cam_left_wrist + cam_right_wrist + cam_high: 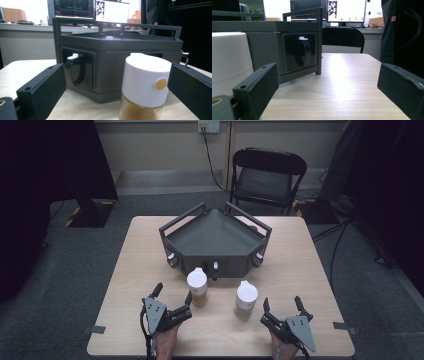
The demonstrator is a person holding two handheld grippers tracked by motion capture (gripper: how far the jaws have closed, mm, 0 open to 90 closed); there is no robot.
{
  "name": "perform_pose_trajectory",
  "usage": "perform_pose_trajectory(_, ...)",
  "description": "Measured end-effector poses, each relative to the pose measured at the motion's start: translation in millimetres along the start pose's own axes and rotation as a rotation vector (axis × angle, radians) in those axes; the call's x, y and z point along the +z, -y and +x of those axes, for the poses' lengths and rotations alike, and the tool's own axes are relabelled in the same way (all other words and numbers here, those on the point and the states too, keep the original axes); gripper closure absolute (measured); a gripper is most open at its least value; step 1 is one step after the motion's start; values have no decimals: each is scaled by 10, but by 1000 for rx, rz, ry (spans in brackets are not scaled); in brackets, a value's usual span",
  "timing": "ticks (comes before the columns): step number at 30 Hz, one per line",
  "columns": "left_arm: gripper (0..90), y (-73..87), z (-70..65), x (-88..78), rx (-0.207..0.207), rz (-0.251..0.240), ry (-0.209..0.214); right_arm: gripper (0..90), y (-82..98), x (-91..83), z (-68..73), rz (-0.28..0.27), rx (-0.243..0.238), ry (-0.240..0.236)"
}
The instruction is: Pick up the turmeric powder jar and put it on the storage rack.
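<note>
Two white-capped jars stand on the wooden table [150, 255] in front of a dark grey angular rack [215, 240]. The left jar [197, 285] holds brownish powder, the right jar [246, 299] something paler. My left gripper [173, 293] is open just left of the brown jar. In the left gripper view that jar [146, 82] stands close ahead in the gap of my left gripper [116, 75], near its right jaw. My right gripper [282, 301] is open, right of the pale jar. In the right gripper view, the white cap [229, 57] sits left of the left jaw of my right gripper [328, 77].
The rack [120, 62] has dark latch-like handles [77, 67] set in its front faces, one also facing the right gripper [302, 51]. A black folding chair [267, 175] stands beyond the table. Monitors [92, 8] sit on a far desk. Bare tabletop [352, 82] lies at the right.
</note>
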State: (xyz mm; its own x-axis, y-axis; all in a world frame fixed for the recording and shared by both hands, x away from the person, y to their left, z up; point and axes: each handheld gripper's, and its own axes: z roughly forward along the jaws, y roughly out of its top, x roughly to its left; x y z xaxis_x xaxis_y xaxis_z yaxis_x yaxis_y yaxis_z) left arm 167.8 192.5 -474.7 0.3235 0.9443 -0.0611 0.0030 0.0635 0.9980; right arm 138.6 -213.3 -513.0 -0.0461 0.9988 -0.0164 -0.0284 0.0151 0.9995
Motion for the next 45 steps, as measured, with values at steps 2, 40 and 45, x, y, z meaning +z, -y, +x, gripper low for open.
perform_pose_trajectory(2,14,-20,-14,21,1,-2,9,22,0,0,0,0,0,0)
perform_pose_trajectory(40,172,6,-254,461,36,66,69,22,0,-1,-4,0,1,-2)
perform_pose_trajectory(45,226,17,-256,516,15,87,62,22,0,-3,-4,0,1,-2)
